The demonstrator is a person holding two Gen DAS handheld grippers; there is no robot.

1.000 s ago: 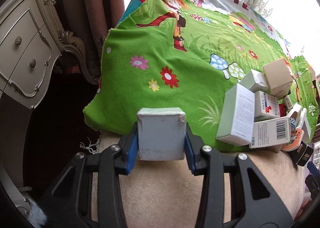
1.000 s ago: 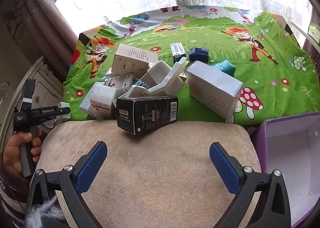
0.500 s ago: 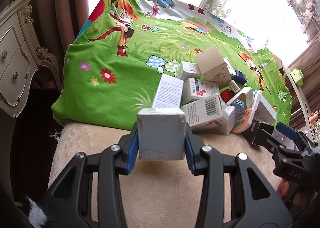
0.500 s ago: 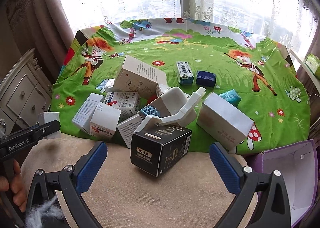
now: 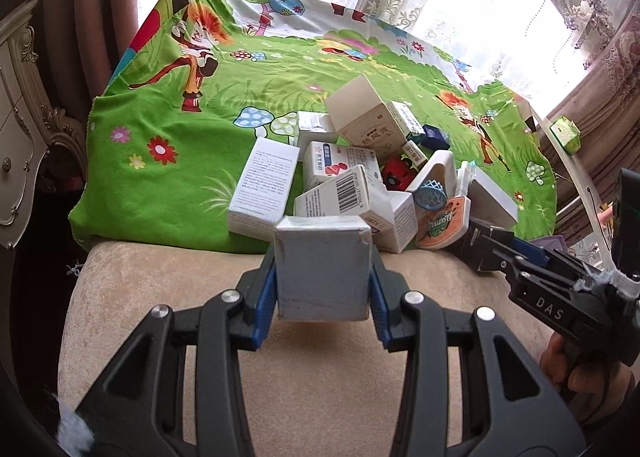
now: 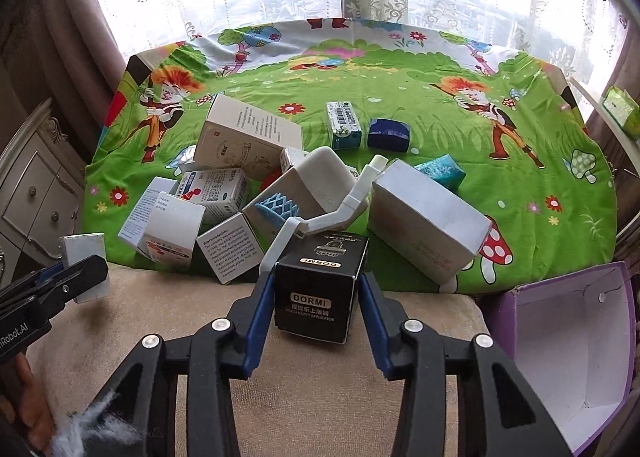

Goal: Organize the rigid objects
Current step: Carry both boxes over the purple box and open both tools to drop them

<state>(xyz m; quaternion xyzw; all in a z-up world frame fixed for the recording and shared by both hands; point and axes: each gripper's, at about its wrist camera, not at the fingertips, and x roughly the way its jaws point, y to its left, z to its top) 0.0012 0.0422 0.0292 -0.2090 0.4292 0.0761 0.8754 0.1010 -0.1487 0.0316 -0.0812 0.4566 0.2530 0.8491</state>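
The black DORMI box (image 6: 318, 293) sits at the near edge of the box pile (image 6: 256, 193), on the beige cushion (image 6: 328, 409) where the green cartoon cloth (image 6: 400, 69) ends. The right gripper (image 6: 316, 299) has its blue-padded fingers (image 6: 256, 305) against both sides of this box, gripping it. A white folding plastic piece (image 6: 344, 209) leans on the box's far top edge, and a large white carton (image 6: 428, 217) lies just right of it on the cloth. Left of the black box, the left gripper (image 5: 323, 273) pinches a small grey-white box (image 5: 323, 265) between its fingers, held above the cushion and just in front of the pile. Right of the black box, an open purple box (image 6: 568, 353) with a white interior stands at the cushion's edge.
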